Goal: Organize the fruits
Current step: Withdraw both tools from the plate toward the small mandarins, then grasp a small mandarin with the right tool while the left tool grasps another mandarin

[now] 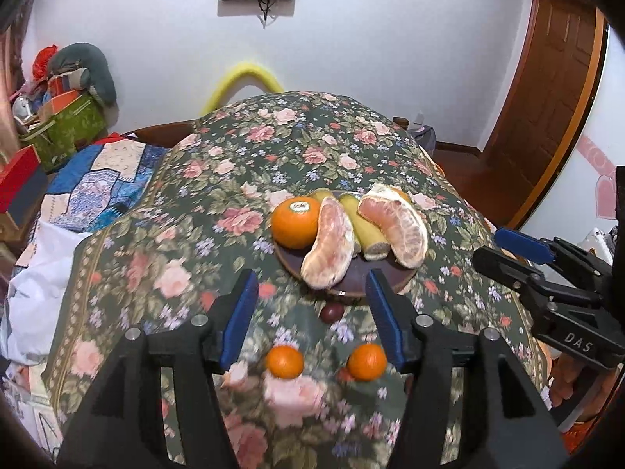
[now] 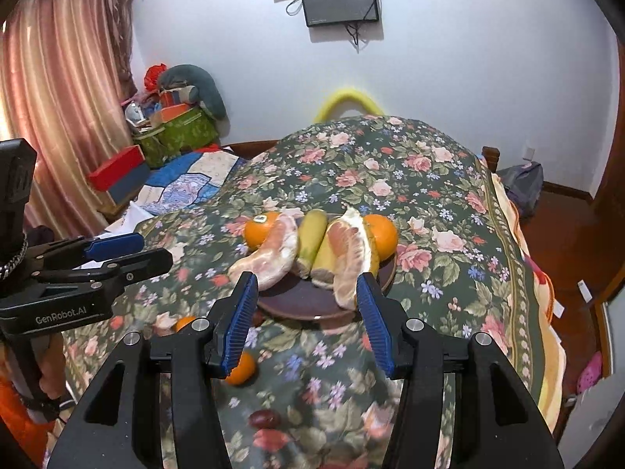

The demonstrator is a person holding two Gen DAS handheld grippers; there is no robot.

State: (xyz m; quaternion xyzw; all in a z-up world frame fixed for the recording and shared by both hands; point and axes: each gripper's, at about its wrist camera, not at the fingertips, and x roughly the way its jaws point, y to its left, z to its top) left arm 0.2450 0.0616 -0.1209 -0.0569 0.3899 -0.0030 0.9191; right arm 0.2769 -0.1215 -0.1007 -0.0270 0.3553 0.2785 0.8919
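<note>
1. Fruit is piled on the dark plate (image 1: 394, 279) in the middle of the flowered bedspread (image 1: 312, 148): a stickered orange (image 1: 295, 221) at the left, two peeled pomelo wedges (image 1: 327, 250) and a pair of bananas (image 1: 361, 224) between them.
2. From the right wrist camera a second orange (image 2: 381, 236) shows at the plate's right edge, tucked behind a pomelo wedge.
3. Off the plate, on the cloth, sit two small tangerines (image 1: 284, 360) side by side (near, not touching), and a dark red grape-like fruit (image 1: 332, 311) just beside the plate's near rim.
4. Left gripper (image 1: 312, 312) hovers over the loose fruit, fingers spread wide, nothing between them.
5. Right gripper (image 2: 308, 318) sits in front of the plate, also spread wide and holding nothing.
6. Farther out: pink curtain (image 2: 58, 109) at the left, a dark screen (image 2: 340, 0) on the white wall.
</note>
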